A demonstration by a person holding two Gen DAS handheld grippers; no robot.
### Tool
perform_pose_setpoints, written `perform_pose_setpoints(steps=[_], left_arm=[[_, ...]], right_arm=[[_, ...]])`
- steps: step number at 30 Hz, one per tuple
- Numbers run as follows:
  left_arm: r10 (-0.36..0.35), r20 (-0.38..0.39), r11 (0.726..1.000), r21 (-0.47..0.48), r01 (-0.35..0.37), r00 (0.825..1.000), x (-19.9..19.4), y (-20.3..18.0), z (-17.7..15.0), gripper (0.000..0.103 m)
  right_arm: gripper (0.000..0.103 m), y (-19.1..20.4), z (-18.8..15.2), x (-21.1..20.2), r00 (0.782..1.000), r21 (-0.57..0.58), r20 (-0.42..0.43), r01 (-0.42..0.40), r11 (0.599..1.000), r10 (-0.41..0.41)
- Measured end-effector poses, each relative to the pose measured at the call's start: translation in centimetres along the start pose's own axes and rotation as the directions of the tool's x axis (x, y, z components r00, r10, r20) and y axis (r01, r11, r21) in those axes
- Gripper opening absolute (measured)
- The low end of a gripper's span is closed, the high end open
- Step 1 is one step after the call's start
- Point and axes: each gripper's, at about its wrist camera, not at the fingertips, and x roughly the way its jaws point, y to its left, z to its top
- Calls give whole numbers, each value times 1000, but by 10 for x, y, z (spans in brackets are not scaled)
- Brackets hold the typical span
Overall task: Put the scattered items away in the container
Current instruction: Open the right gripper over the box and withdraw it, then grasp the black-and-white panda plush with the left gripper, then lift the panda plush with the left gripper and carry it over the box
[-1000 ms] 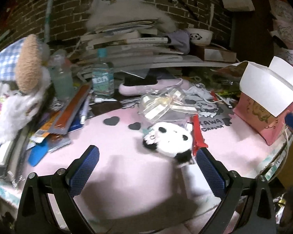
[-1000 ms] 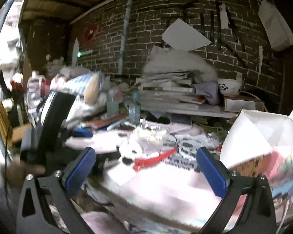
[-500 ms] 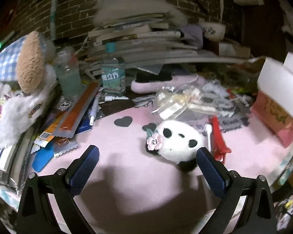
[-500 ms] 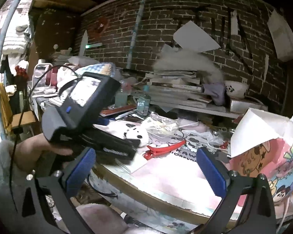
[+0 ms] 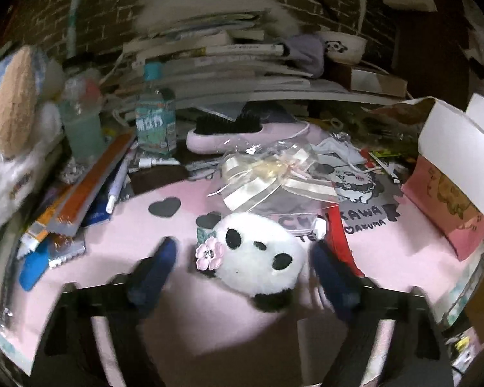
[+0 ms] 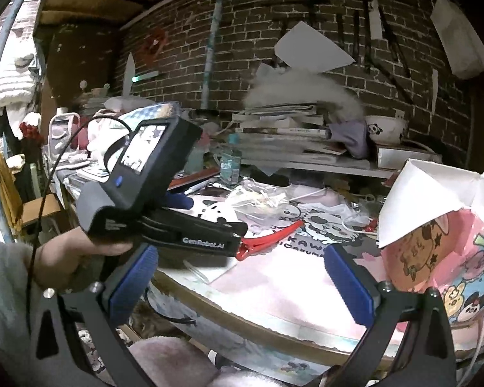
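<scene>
Left gripper (image 5: 242,258) jaws closing around panda plush (image 5: 258,258), not yet clamped. Right gripper (image 6: 238,277) held apart, empty. Pink box (image 5: 448,206) nearby; scattered items unstowed.

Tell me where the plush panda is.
Left wrist view, centre: the panda lies on the pink mat, between the closing left gripper fingers, a red clip to its right.
</scene>
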Motion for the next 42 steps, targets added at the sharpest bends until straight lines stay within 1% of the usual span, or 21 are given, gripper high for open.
perform_pose_setpoints(steps=[1,4,6,8,13,18,21,24,25,28,30,33,34,36,37,39,42], left_arm=[[-10,-20,1000,-11,10,1000,3,2,-1,56],[-9,-17,1000,7,9,1000,2,1,-1,56],[-8,-16,1000,5,8,1000,2,1,-1,55],[-9,-18,1000,6,9,1000,2,1,-2,50],[-30,-13,999,-19,29,999,-2,8,-3,47],[-33,8,999,-24,33,999,-15,14,1,46],[-60,34,998,-27,61,998,-27,14,8,46],[-88,54,996,-11,89,995,-40,9,19,46],[-108,62,994,-1,109,992,-45,5,25,46],[-163,70,986,30,161,984,-54,-9,42,46],[-212,67,976,60,208,975,-58,-23,55,46],[-304,43,949,101,299,952,-58,-50,77,46],[-337,31,936,120,331,941,-58,-61,84,46],[-407,4,902,157,401,914,-57,-83,97,46],[-446,-21,880,173,442,895,-56,-97,106,46],[-487,-66,852,187,490,871,-53,-118,117,46],[-519,-161,810,221,543,839,-47,-153,132,46]], right_arm=[[103,-2,0,0,1000,5,0,1,1000,-1],[103,-6,-1,1,1000,25,-7,-5,1000,5],[103,-8,-1,2,1000,37,-10,-9,999,10],[103,-9,-1,3,1000,43,-12,-11,999,12],[103,-9,-2,4,1000,43,-14,-10,999,11],[103,-11,-2,7,1000,46,-22,15,999,-14],[103,-16,-2,10,999,64,-23,23,998,-22],[103,-20,-1,16,998,71,-30,56,996,-54],[103,-21,0,18,997,74,-37,67,995,-65],[103,-26,-1,23,997,94,-52,70,993,-65],[103,-29,-3,26,996,107,-62,71,992,-64],[103,-33,-4,26,996,127,-69,73,989,-64],[103,-35,-5,26,995,133,-69,74,988,-65],[103,-38,-6,25,995,144,-72,75,987,-66],[103,-40,-7,25,995,149,-72,75,986,-65],[103,-42,-8,23,995,160,-71,75,984,-64],[103,-45,-9,19,995,169,-62,82,982,-73]])
